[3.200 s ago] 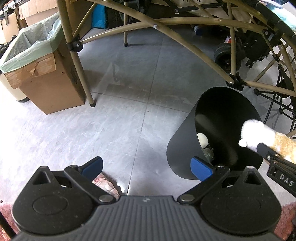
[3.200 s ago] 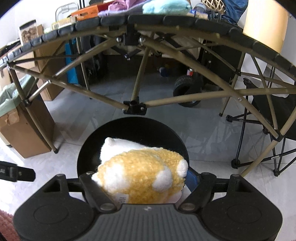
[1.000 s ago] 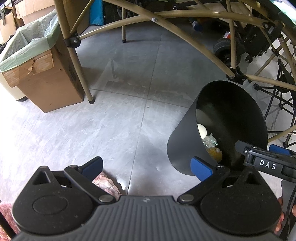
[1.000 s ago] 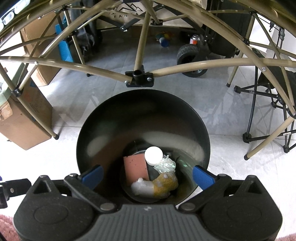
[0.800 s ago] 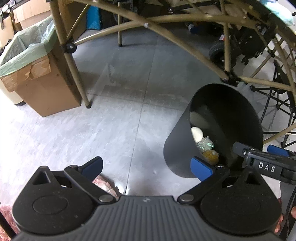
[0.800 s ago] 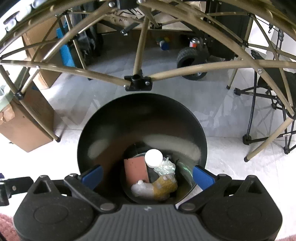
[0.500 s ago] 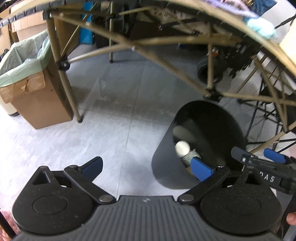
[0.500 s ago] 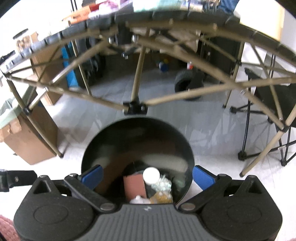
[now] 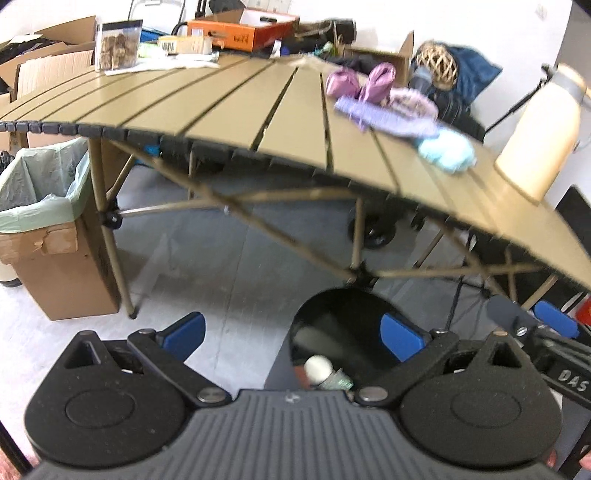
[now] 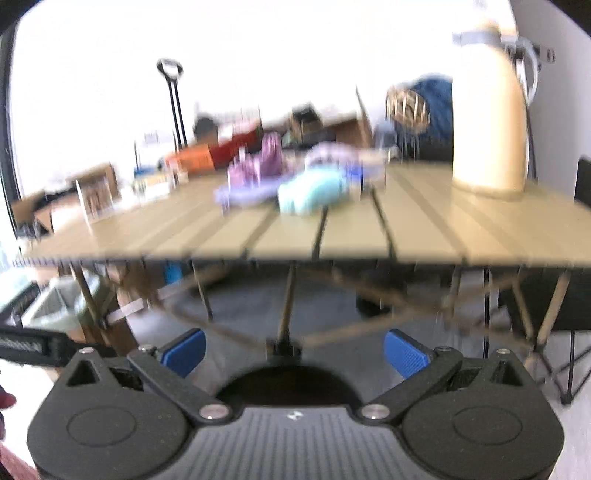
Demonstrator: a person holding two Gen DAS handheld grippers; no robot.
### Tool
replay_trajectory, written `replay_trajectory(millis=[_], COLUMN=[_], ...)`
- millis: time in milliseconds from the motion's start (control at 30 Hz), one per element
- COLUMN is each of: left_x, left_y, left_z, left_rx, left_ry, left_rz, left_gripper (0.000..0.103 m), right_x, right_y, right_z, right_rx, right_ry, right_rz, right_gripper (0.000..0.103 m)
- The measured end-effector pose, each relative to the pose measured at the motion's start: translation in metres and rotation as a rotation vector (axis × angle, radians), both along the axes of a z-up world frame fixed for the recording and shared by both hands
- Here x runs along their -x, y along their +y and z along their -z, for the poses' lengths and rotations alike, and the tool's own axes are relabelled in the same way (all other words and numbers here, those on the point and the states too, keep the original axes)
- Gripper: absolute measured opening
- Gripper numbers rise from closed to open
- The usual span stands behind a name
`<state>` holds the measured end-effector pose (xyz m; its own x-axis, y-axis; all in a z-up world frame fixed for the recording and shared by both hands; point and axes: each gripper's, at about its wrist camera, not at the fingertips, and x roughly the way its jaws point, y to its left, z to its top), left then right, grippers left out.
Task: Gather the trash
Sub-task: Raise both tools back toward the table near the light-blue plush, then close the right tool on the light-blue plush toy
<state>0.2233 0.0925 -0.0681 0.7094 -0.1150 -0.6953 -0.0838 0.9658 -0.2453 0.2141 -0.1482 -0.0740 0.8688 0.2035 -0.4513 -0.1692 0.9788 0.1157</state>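
We look across a slatted tan tabletop (image 9: 280,107) on a folding frame, standing over a grey tiled floor (image 9: 229,266). On the slats lie a light blue soft thing (image 9: 448,151), a purple brush-like item (image 9: 384,116) and pink-purple bundles (image 9: 364,83); a cream flask (image 9: 539,140) stands upright near the right end. The far edge carries an orange box (image 9: 243,31) and a clear container of brown pieces (image 9: 118,46). To the left of the tabletop a cardboard box lined with a green bag (image 9: 44,218) sits on the floor beside a table leg.

The black bin (image 9: 343,332) stands on the floor under the near edge of the tabletop. From the left wrist we see into it: a white round cap (image 9: 318,367) and crumpled clear plastic (image 9: 338,382) lie at the bottom. The right wrist view is heavily blurred and shows only the bin's dark rim (image 10: 291,386) just ahead of the claw, with nothing of the contents, but it gives the flask (image 10: 487,110) and the blue thing (image 10: 314,192) from lower down.

Our left claw (image 9: 291,334) is released, blue pads wide apart and empty, one pad over the bin's mouth. Our right claw (image 10: 295,350) is likewise spread and empty; the left wrist view catches it (image 9: 532,319) at the far right, beside the bin.
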Motion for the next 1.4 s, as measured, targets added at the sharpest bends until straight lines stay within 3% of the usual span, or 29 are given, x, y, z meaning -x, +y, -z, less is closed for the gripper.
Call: replay_trajectory(millis=[200, 333, 633, 767, 900, 1067, 1400], left_x=[-0.014, -0.035, -0.091, -0.113, -0.128, -0.145, -0.166], left_y=[0.002, 0.003, 0.0, -0.002, 0.002, 0.004, 0.001], left_z=[-0.026, -0.041, -0.073, -0.087, -0.092, -0.086, -0.071], left_rx=[0.021, 0.04, 0.005, -0.025, 0.004, 0.042, -0.016], left_ry=[-0.063, -0.081, -0.15, -0.189, -0.204, -0.179, -0.119], left_rz=[-0.027, -0.046, -0.072, -0.095, -0.14, -0.154, -0.179], left_gripper=[0.103, 0.103, 0.103, 0.103, 0.103, 0.103, 0.103], right_x=[-0.011, -0.038, -0.112, -0.142, -0.168, -0.189, -0.222], right_y=[-0.009, -0.01, -0.001, 0.006, 0.014, 0.026, 0.04], right_z=[-0.035, -0.047, -0.057, -0.057, -0.053, -0.049, -0.043], right_rx=[-0.034, -0.037, 0.015, 0.039, 0.06, 0.098, 0.142], right_ry=[-0.159, -0.191, -0.19, -0.143, -0.067, 0.002, 0.109], right_rz=[0.007, 0.023, 0.078, 0.077, 0.049, 0.028, 0.063], right_gripper=[0.103, 0.103, 0.103, 0.103, 0.103, 0.103, 0.103])
